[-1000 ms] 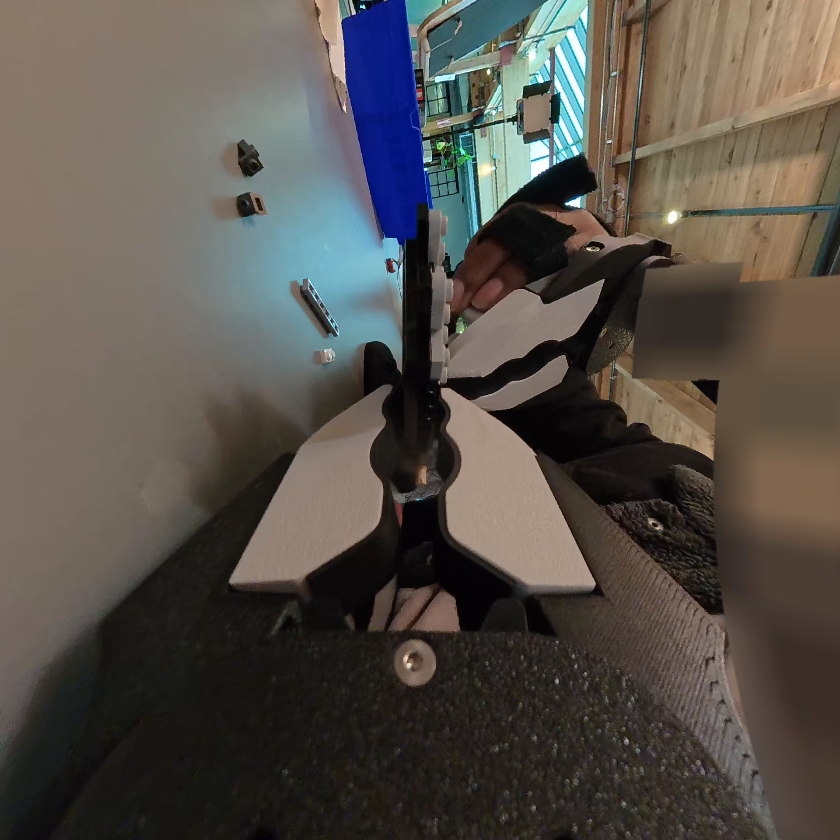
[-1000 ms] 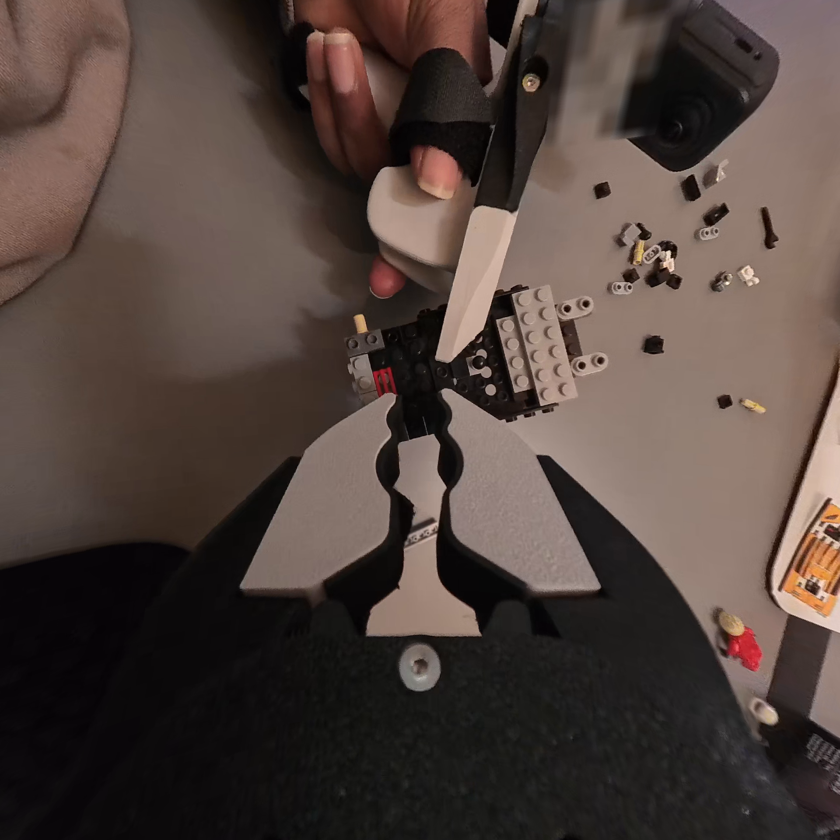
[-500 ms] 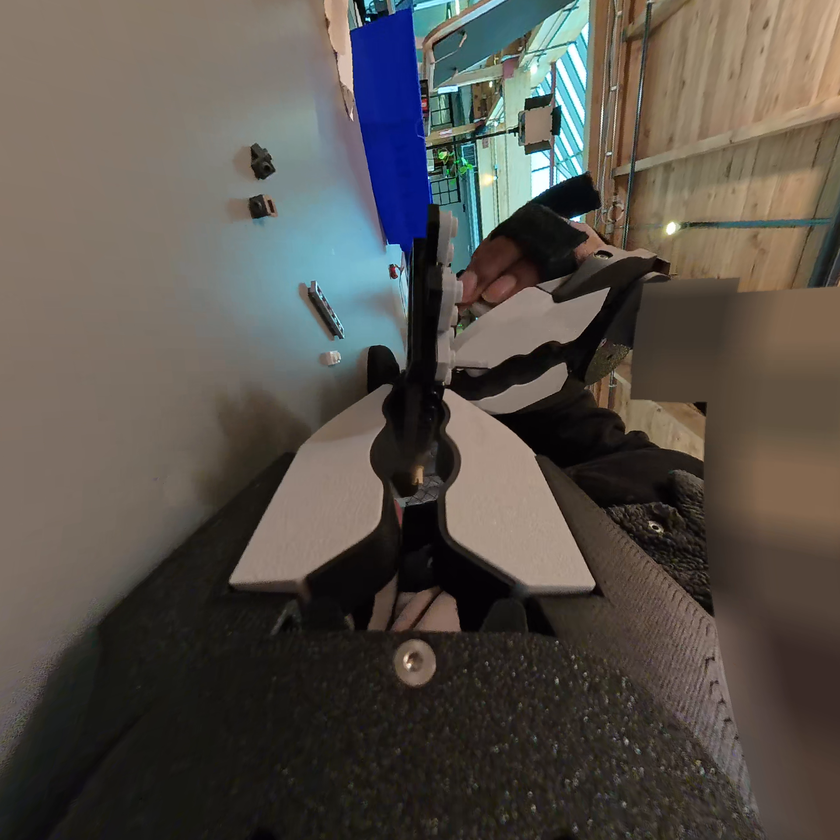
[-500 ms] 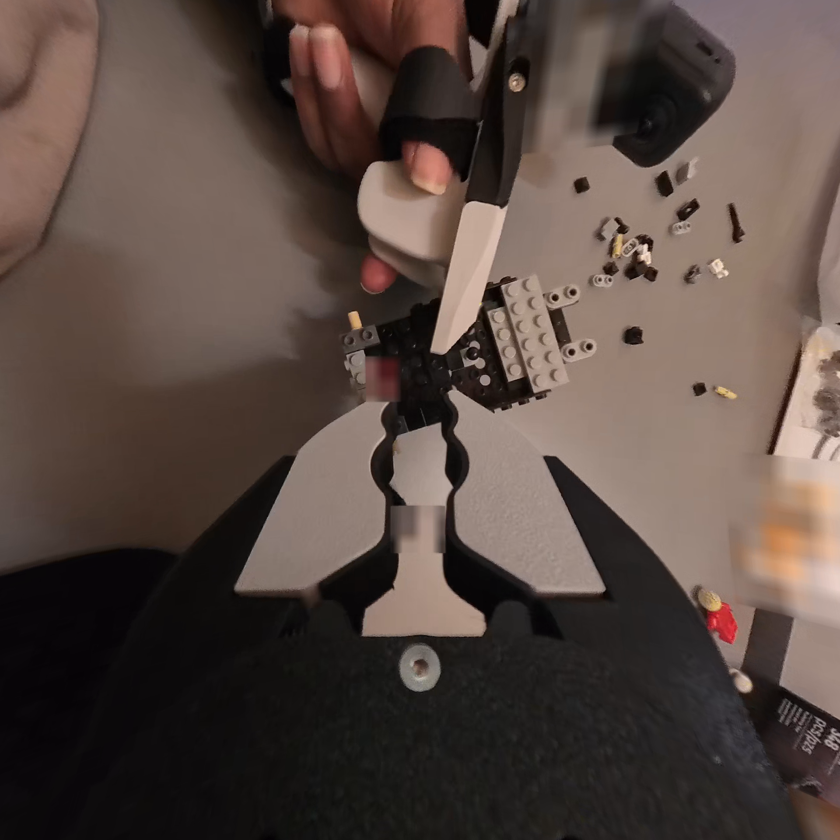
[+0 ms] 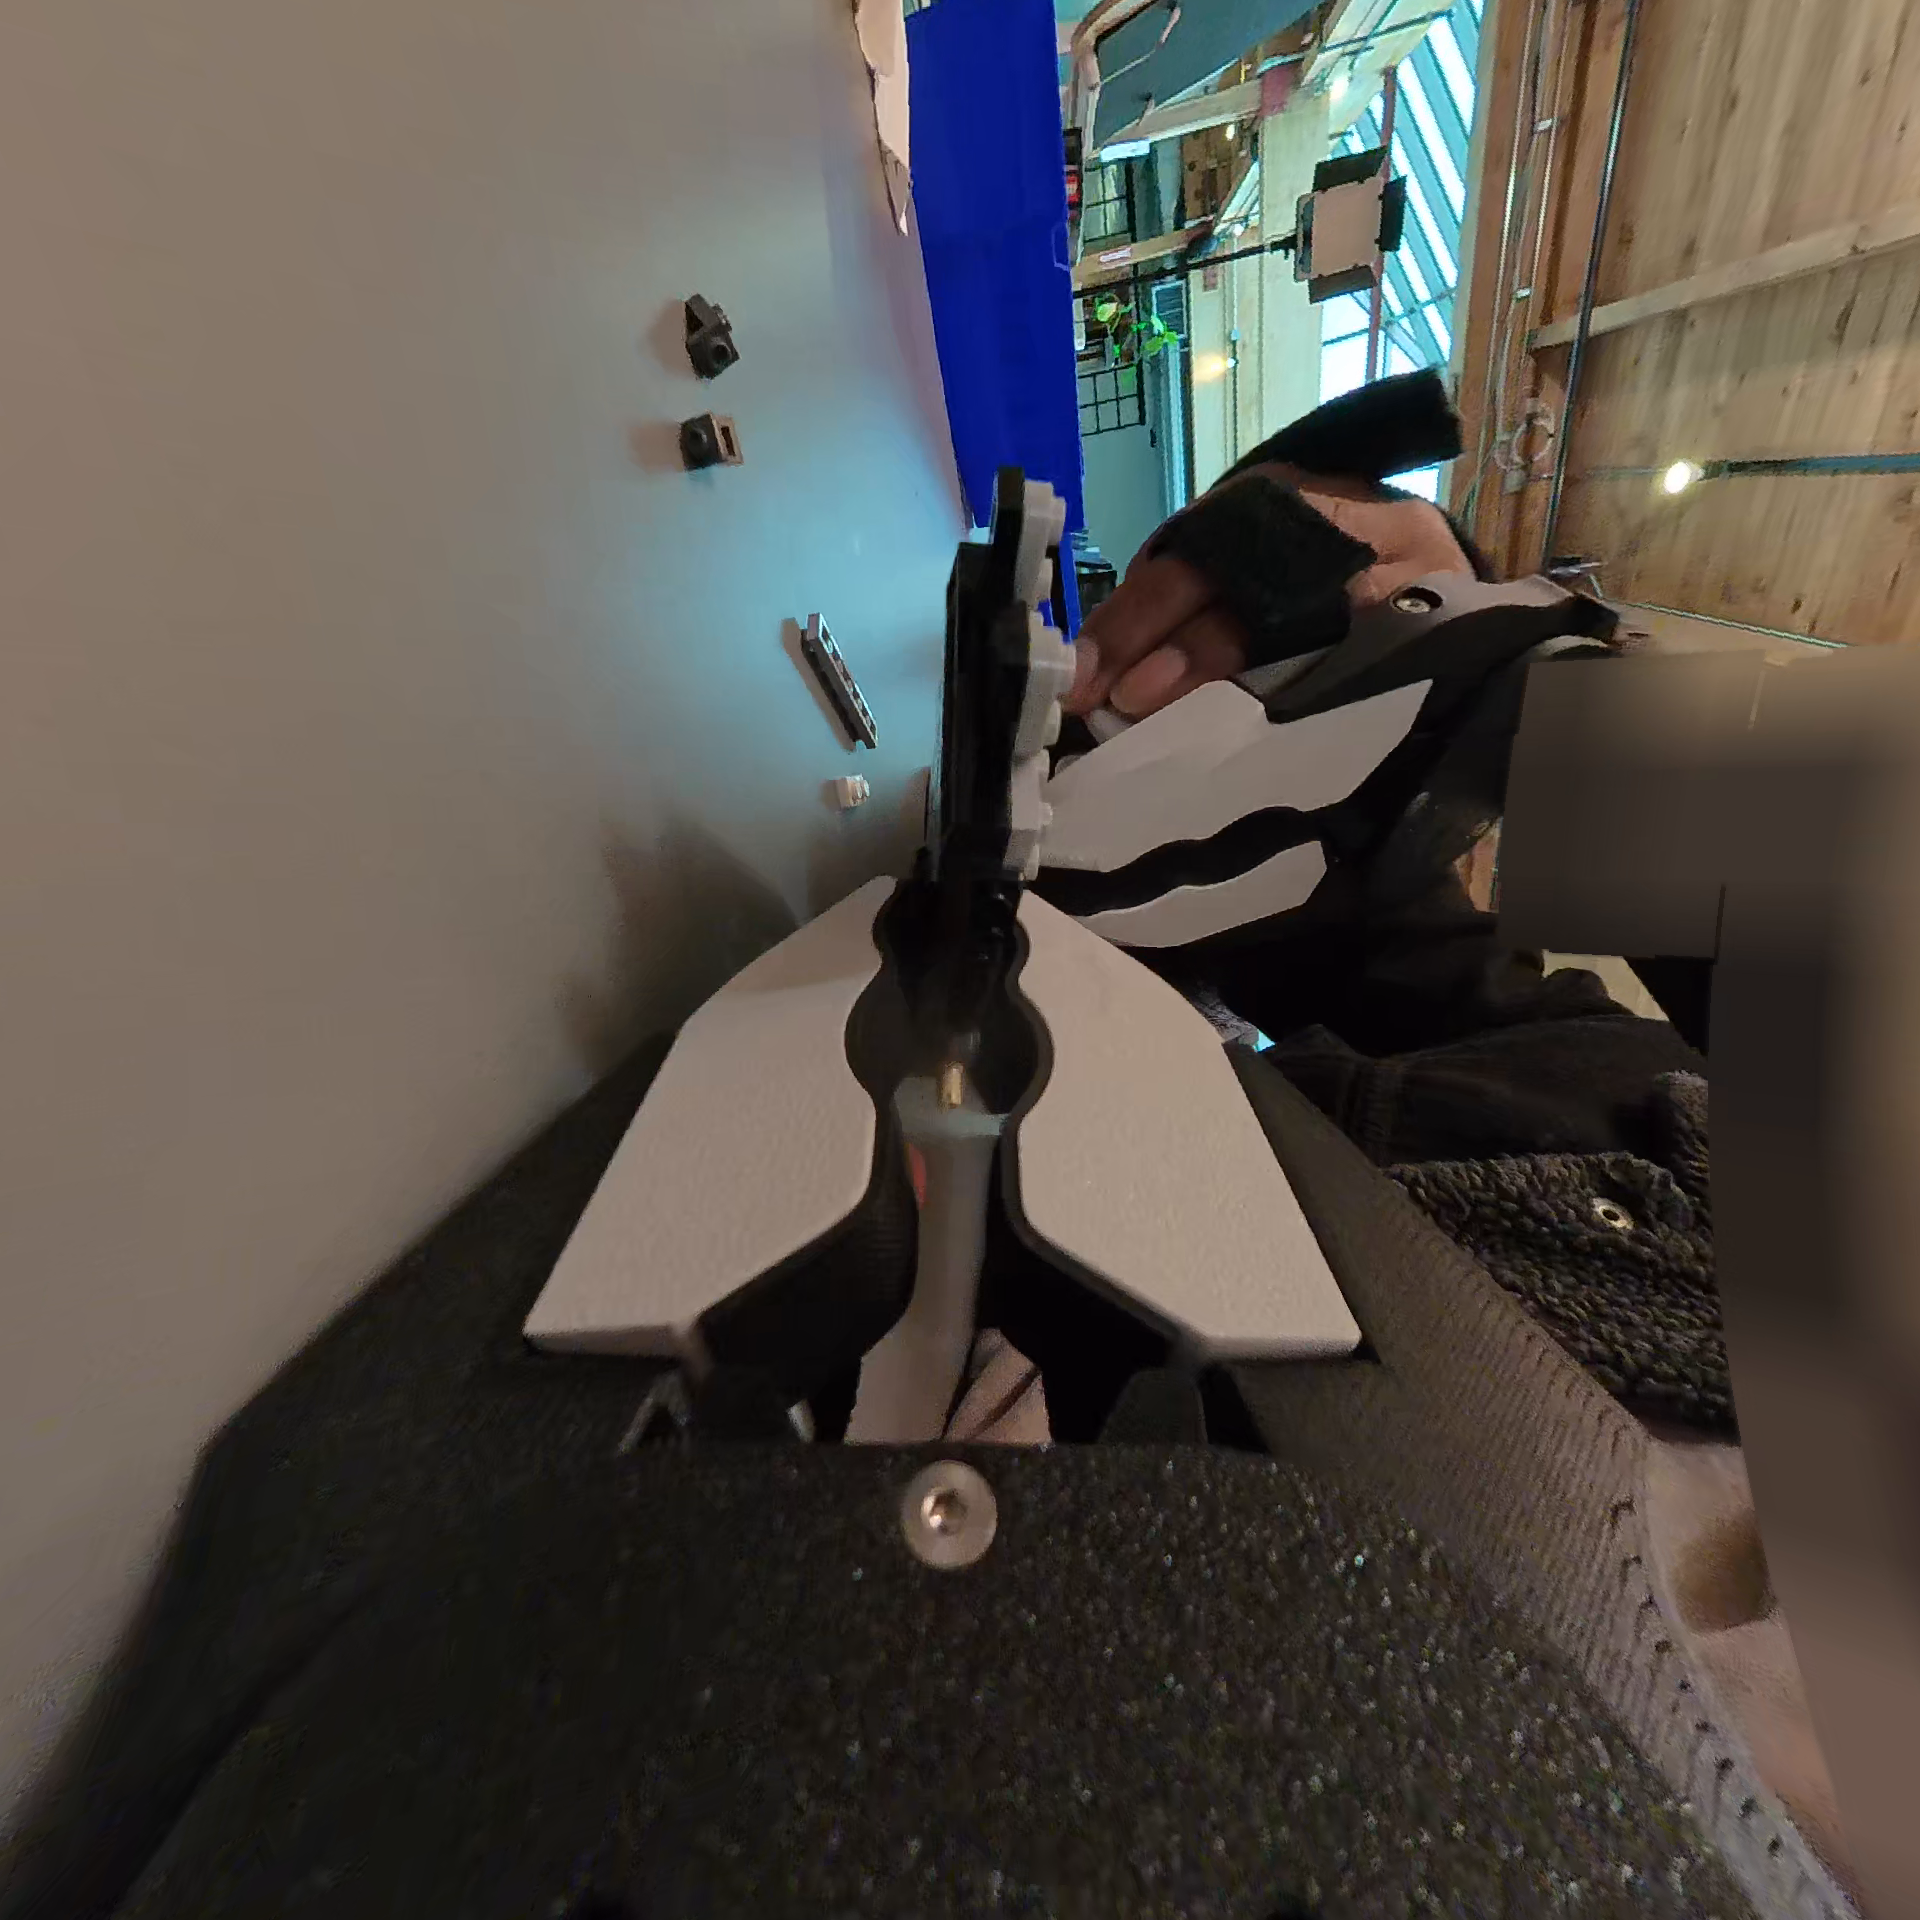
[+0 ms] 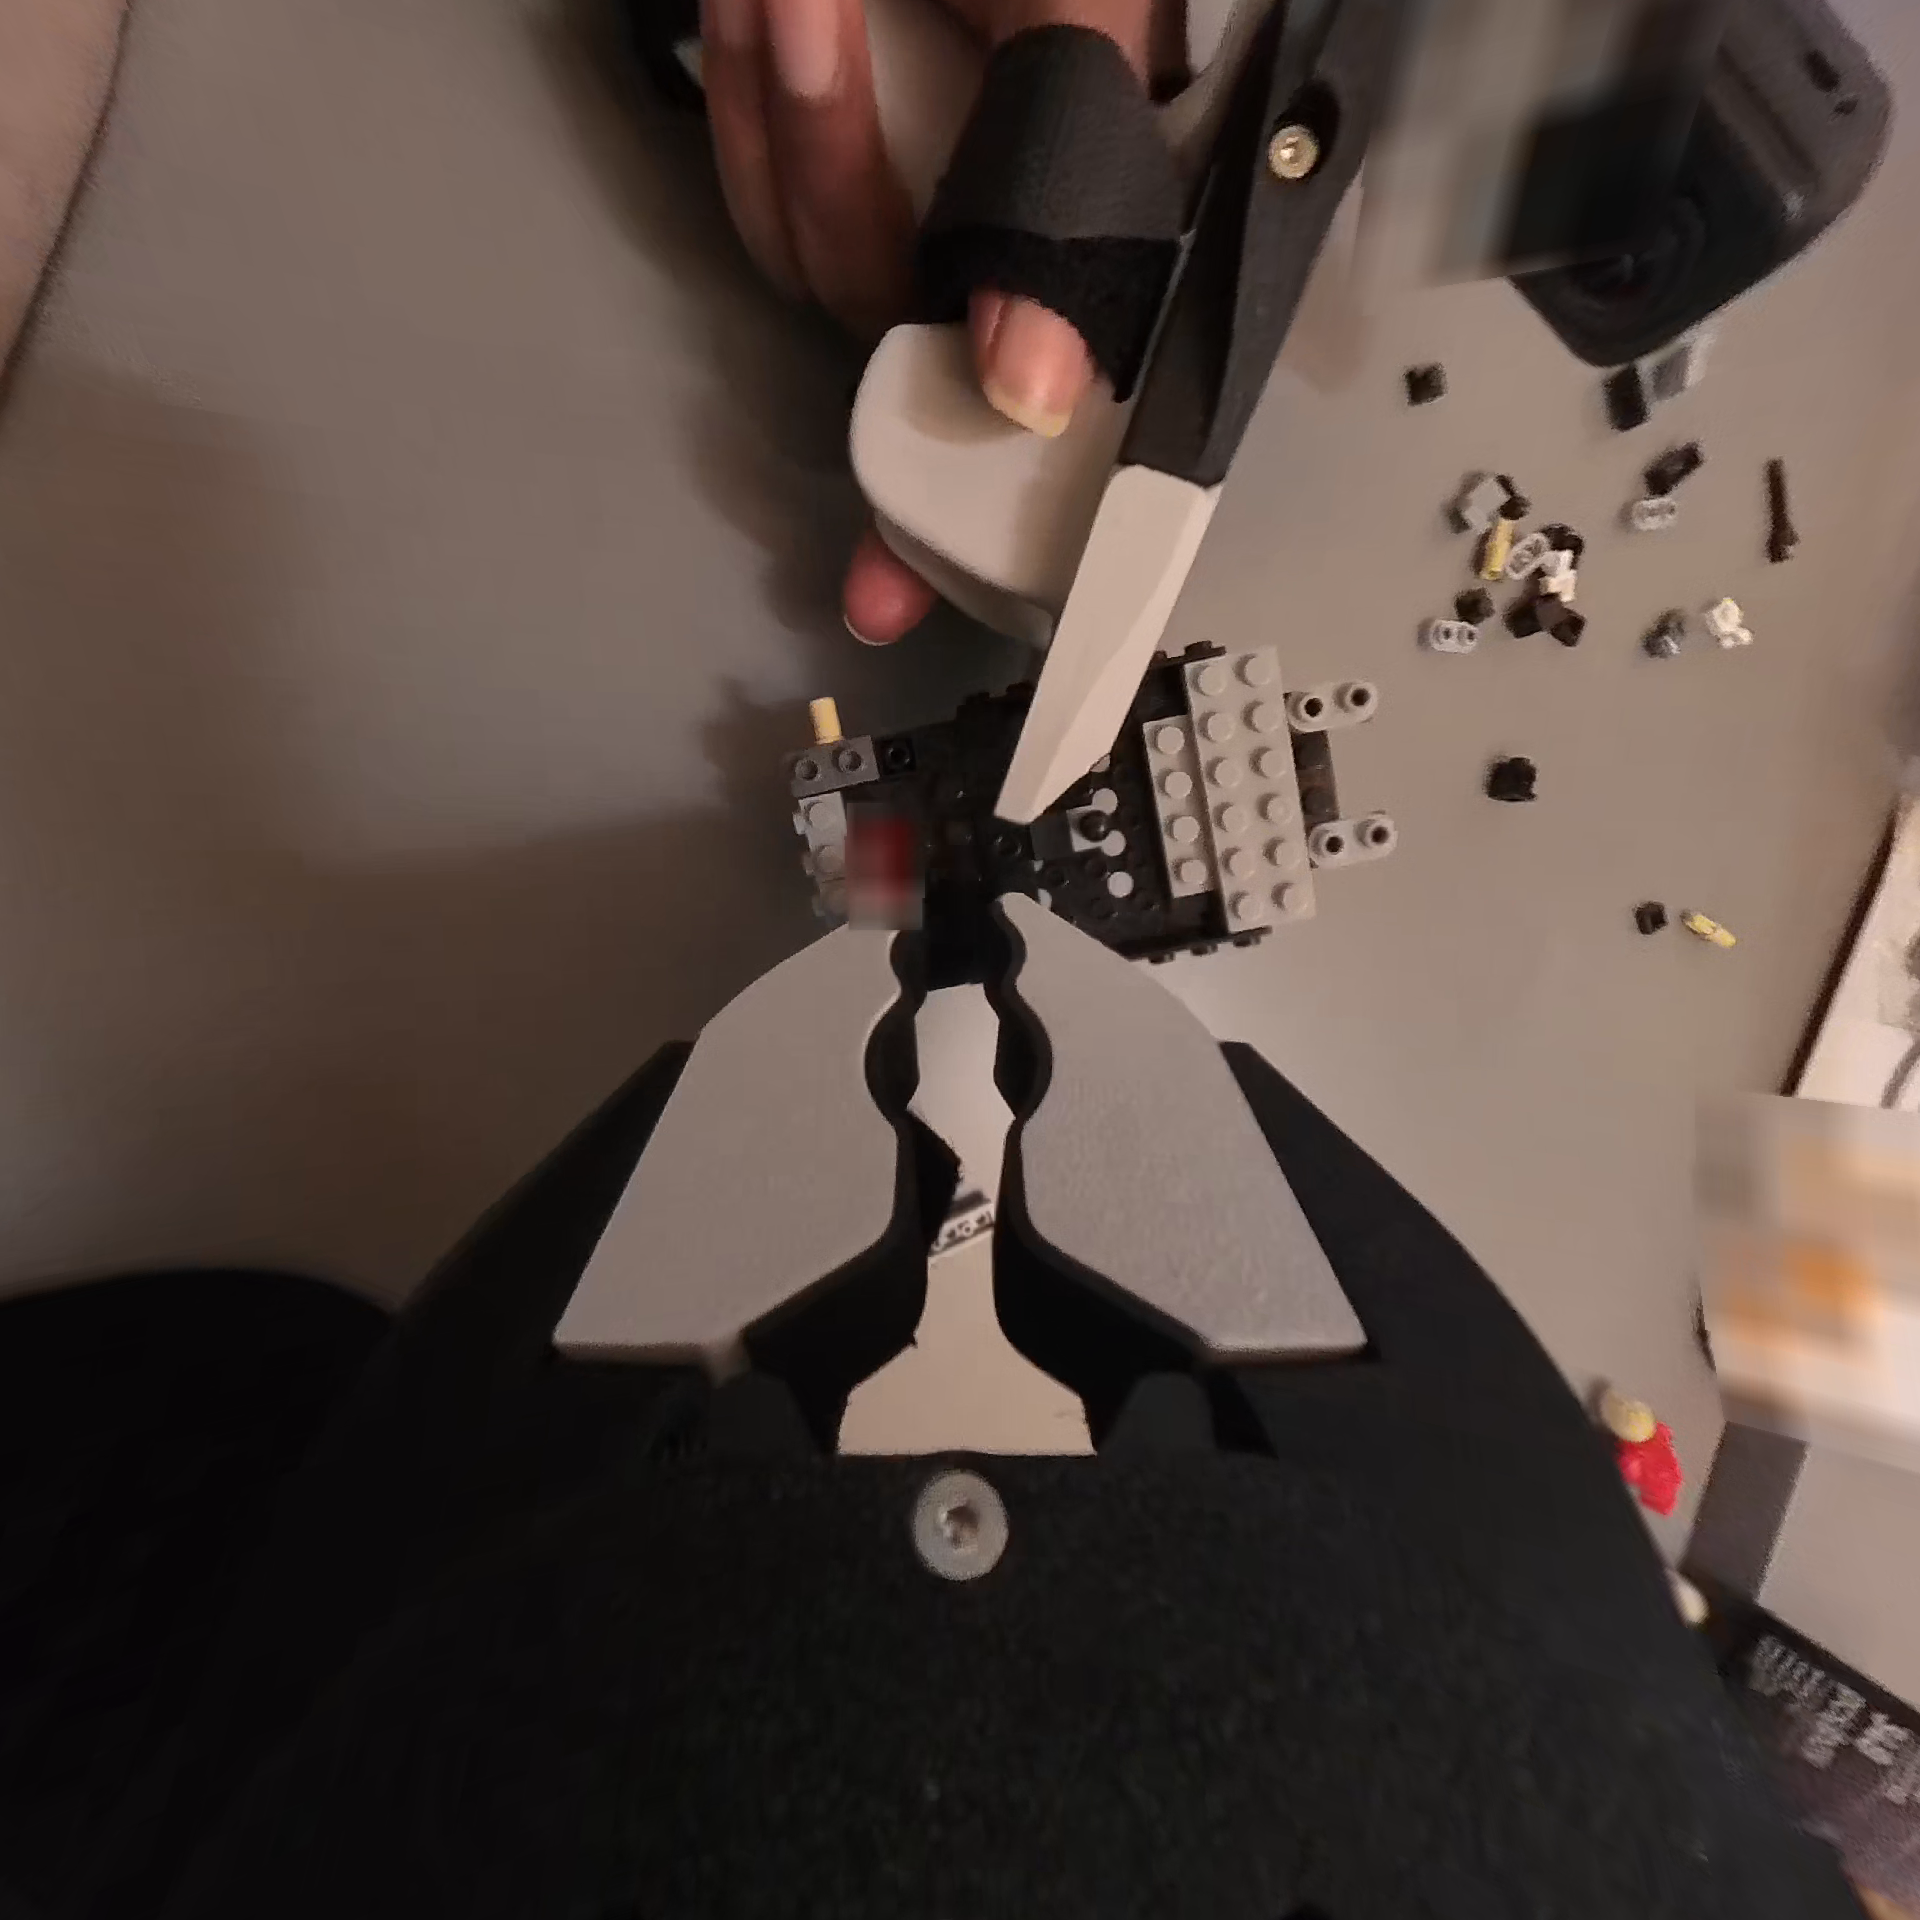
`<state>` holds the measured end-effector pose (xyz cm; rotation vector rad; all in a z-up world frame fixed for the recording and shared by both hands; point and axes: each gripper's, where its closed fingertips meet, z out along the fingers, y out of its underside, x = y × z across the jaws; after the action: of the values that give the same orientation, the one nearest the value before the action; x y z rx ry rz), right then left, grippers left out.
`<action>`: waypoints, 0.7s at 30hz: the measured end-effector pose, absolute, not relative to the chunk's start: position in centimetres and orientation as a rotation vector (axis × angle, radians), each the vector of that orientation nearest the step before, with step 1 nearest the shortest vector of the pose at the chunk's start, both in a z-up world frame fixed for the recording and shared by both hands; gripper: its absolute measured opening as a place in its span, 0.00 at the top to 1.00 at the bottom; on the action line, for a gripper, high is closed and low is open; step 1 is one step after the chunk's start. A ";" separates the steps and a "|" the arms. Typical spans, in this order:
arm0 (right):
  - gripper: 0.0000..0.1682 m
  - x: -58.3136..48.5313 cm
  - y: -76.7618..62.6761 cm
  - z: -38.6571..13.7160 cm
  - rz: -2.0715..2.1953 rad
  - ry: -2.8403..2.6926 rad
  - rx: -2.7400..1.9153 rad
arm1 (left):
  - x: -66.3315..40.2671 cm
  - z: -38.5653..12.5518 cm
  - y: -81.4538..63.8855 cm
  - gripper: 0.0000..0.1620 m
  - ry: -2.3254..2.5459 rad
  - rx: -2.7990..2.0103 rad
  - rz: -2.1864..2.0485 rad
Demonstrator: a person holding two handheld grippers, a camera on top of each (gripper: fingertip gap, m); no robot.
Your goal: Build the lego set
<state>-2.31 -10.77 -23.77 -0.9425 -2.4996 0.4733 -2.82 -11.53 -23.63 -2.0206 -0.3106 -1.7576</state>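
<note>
Gripping a black-and-grey lego model [image 6: 1081, 821] from two sides, the right gripper [image 6: 961, 920] pinches its near black edge while the left gripper [image 5: 961, 904] clamps the build edge-on, holding it clear above the grey desk [image 6: 364, 623]. Loose lego pieces [image 6: 1538, 582] lie scattered toward the desk's far right edge, a red minifigure [image 6: 1647, 1460] sits near its right edge beside a booklet [image 6: 1860, 1060], and a person's hand [image 6: 831, 187] works the left gripper's handle.

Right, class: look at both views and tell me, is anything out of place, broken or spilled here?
Nothing stands out. The lego model looks whole, held by the left gripper and the right gripper. Loose pieces lie scattered on the table, as a build expects.
</note>
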 end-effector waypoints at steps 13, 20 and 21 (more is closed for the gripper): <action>0.88 -3.4 -8.2 -20.7 1.055 -1.618 -1.693 | -4.4 -21.6 -10.1 0.92 -0.238 -1.902 -1.521; 0.92 -4.4 -8.5 -20.1 1.080 -1.428 -1.706 | -5.0 -19.8 -9.9 0.92 -0.037 -1.857 -1.225; 0.92 -4.5 -8.5 -20.0 1.053 -1.429 -1.692 | -5.0 -19.7 -9.9 0.92 -0.023 -1.857 -1.197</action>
<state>-4.46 -8.50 -20.01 -1.6915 -1.4289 1.0527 -5.05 -9.92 -19.74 -1.8572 -0.0229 -1.1969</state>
